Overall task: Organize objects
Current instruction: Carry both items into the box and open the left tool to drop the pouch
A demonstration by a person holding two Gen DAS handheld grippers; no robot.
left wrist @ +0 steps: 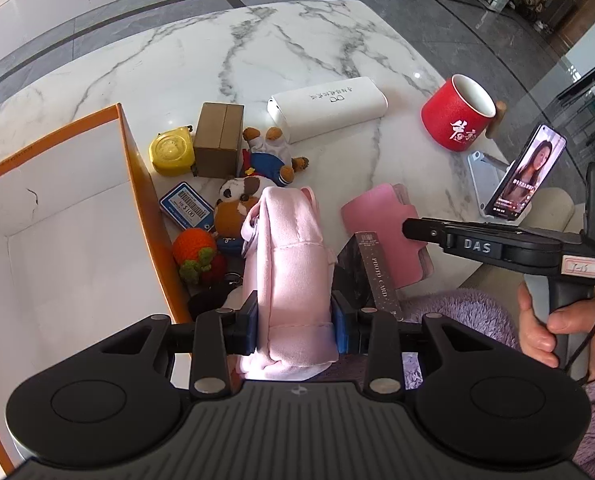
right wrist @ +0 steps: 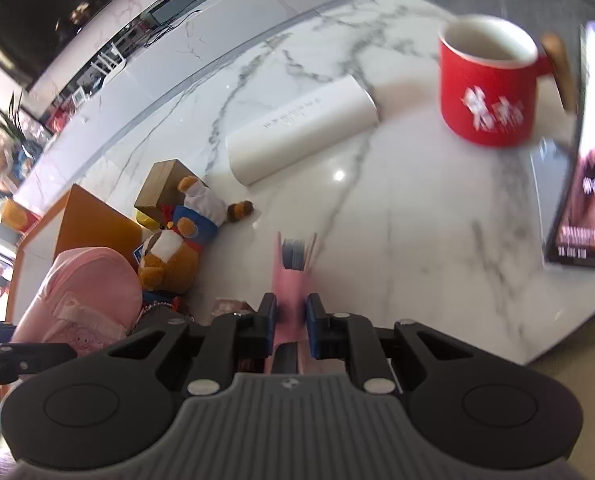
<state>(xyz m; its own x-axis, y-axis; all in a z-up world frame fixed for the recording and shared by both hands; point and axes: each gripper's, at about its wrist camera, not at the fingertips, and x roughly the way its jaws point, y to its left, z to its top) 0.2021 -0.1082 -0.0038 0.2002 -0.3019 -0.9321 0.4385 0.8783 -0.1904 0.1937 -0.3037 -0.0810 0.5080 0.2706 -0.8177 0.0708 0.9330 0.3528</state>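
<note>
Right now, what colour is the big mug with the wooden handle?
The mug is red outside, white inside, with white writing; the left wrist view shows it sharpest.

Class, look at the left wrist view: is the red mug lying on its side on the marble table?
No, the red mug stands upright on the marble table, its open white mouth facing up.

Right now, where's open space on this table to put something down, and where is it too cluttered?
Free: the marble beyond the white case, and between that case, the red mug and the pink card holder. Crowded: the strip beside the orange box, packed with toys.
</note>
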